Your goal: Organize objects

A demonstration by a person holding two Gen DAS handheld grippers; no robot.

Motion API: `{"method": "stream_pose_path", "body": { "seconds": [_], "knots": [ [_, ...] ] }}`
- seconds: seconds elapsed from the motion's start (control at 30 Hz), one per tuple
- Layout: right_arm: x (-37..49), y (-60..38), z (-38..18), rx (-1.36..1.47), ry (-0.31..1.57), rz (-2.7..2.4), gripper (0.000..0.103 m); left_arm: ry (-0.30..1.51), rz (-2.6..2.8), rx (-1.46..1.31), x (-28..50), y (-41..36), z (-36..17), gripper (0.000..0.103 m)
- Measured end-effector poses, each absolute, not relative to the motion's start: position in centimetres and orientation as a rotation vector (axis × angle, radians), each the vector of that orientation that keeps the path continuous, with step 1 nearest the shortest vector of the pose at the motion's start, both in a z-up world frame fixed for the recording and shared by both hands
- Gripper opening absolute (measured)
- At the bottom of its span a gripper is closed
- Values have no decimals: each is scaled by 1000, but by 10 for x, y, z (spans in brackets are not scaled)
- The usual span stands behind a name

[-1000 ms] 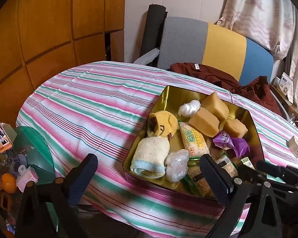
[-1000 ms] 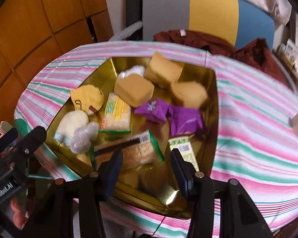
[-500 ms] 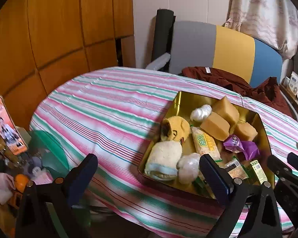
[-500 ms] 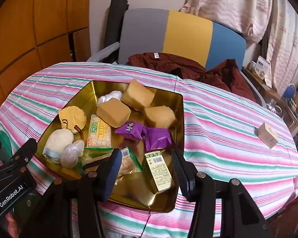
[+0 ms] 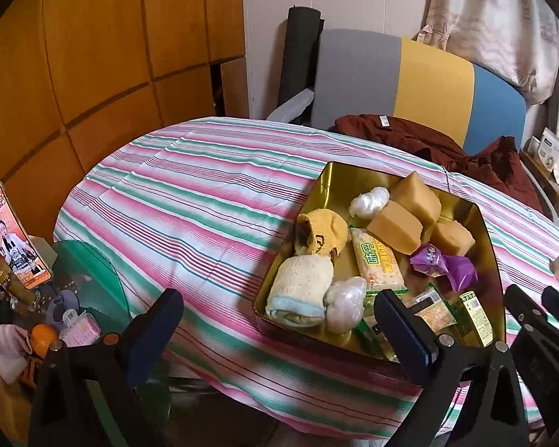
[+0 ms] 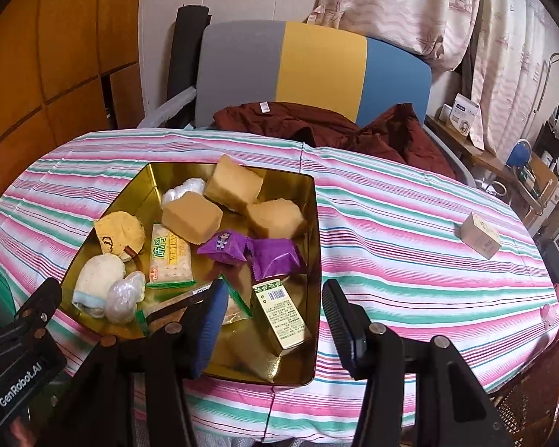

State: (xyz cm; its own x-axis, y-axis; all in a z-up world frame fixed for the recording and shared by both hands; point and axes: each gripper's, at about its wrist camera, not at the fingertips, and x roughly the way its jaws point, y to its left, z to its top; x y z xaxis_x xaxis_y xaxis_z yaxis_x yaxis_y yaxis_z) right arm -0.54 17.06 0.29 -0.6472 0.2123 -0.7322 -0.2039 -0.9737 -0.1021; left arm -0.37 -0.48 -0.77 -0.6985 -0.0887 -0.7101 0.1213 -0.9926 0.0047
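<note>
Since the earlier frames, both views have pulled back from the gold rectangular metal tin [image 6: 309, 201]; more of the pink, green and white striped cloth-covered surface [image 6: 410, 231] shows around it, and nothing inside has shifted.

Risks, largest item first. The tin sits close to the near edge of the surface; a sideways push from either claw could slide it off. The tan sponge blocks [image 6: 192, 221] are soft, so a tight grip would crush them. The purple foil snack packets [image 6: 275, 257] overlap, so a careless pinch could lift both. The small beige cardboard box [image 6: 480, 234] stands well apart on the cloth and may be overlooked.

Pose: both claws tilt downward toward the tin. The left claw [image 5: 279, 322] stands wide and released over the near edge, holding nothing. The right claw [image 6: 274, 318] is part open and empty above the tin's near corner.
</note>
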Motion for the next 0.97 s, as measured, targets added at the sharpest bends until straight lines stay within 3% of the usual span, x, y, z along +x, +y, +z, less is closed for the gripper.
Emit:
{"method": "stream_pose_path", "body": {
  "seconds": [0.67, 0.97],
  "knots": [
    [-3, 168, 0, -1188, 34, 2697, 53, 54, -2792, 1254, -7, 0, -17, 102],
    [-5, 172, -6, -1205, 51, 2685, 53, 47, -2767, 1259, -7, 1, -23, 97]
  ]
}}
